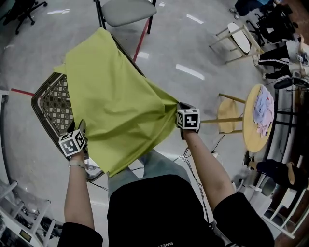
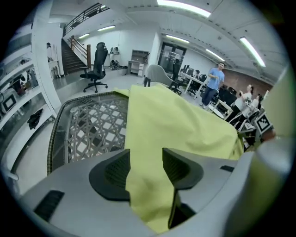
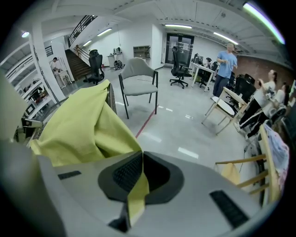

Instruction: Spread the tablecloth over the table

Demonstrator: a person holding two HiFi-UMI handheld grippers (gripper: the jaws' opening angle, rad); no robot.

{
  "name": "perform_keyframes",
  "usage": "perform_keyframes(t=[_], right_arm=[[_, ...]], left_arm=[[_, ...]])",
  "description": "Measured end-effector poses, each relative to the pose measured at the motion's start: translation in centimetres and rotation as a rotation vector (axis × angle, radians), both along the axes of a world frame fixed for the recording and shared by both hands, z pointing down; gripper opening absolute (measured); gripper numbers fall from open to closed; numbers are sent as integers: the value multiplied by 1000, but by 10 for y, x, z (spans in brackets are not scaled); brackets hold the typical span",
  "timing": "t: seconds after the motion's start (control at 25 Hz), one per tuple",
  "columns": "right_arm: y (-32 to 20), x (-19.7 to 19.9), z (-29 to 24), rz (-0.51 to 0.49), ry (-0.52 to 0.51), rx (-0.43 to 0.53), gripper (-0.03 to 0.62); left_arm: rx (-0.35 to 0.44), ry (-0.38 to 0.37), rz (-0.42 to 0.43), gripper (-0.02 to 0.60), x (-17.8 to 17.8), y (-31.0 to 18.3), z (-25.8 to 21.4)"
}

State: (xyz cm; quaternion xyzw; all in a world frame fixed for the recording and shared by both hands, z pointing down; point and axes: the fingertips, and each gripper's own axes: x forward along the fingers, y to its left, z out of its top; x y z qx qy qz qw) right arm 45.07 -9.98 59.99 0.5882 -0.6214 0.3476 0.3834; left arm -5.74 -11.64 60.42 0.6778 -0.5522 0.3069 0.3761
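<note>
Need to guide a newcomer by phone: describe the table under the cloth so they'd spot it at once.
On the grey floor, near the grey chair, stands the table, half covered by the yellow-green tablecloth. Its dark-rimmed lattice top sets it apart from the plain round wooden table on the right.

Glossy grey floor (image 1: 169,43) (pale light streaks on it), red tape line (image 1: 140,42), grey chair (image 1: 126,10), round wooden table (image 1: 251,135).
</note>
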Motion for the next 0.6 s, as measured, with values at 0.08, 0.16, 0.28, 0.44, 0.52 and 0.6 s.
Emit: perform_keyframes(t=[0.08,0.16,0.28,0.44,0.52,0.6], right_arm=[[0,1,0,1,0,-5,17],[0,2,0,1,0,-6,16],[1,1,0,7,1,-9,16],[0,0,0,10,8,-16,17],[-1,0,0,10,10,-19,17],[0,-1,-1,12,10,-18,17]], left_arm=[[14,-15,3,216,-5,-19,-2],[21,-36,26,220,-7,-36,-1],[11,-73,60,244,-9,-58,8],[-16,-134,97,244,-14,-79,28],[-32,-147,113,244,-16,-86,36],[-39,-127,111,244,-16,-90,40]])
